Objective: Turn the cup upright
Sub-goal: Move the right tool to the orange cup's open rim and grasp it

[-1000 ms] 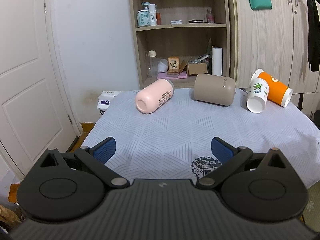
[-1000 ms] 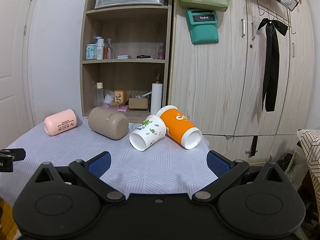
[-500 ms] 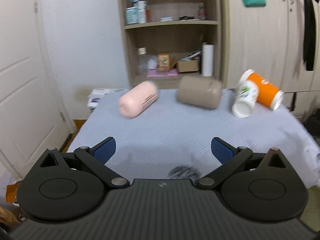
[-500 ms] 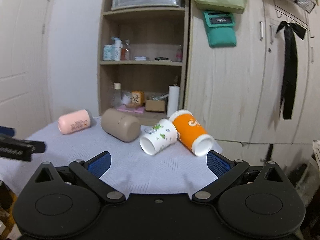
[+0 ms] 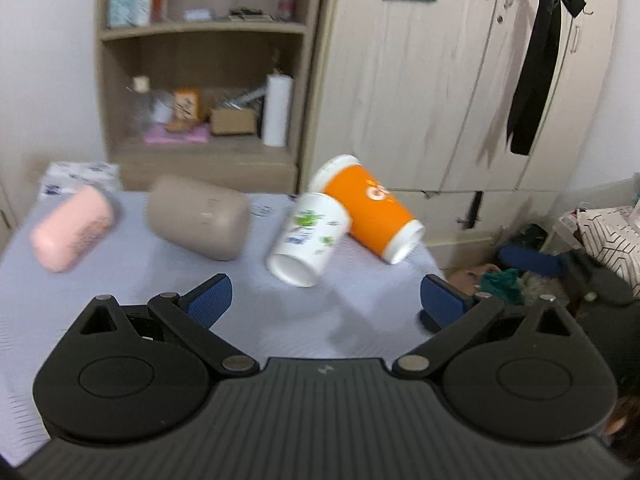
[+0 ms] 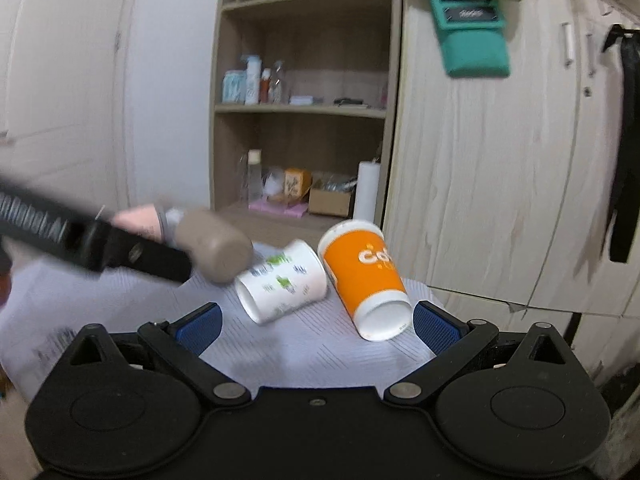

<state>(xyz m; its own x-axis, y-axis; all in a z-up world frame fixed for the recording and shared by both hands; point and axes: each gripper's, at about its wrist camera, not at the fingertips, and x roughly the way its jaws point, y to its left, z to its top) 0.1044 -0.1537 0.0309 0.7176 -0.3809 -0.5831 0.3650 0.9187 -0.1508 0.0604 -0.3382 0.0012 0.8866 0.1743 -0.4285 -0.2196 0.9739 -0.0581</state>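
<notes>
Lying sideways: white cup (green print) touching orange cup; both grippers' jaws wide, empty.

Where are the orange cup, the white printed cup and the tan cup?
orange cup point(image 6: 362, 276), right wrist view, on its orange side wall.
white printed cup point(image 6: 286, 284), right wrist view, on its printed side wall.
tan cup point(image 5: 200, 218), left wrist view, on its side wall.

Four cups lie toppled on the clothed table.
</notes>
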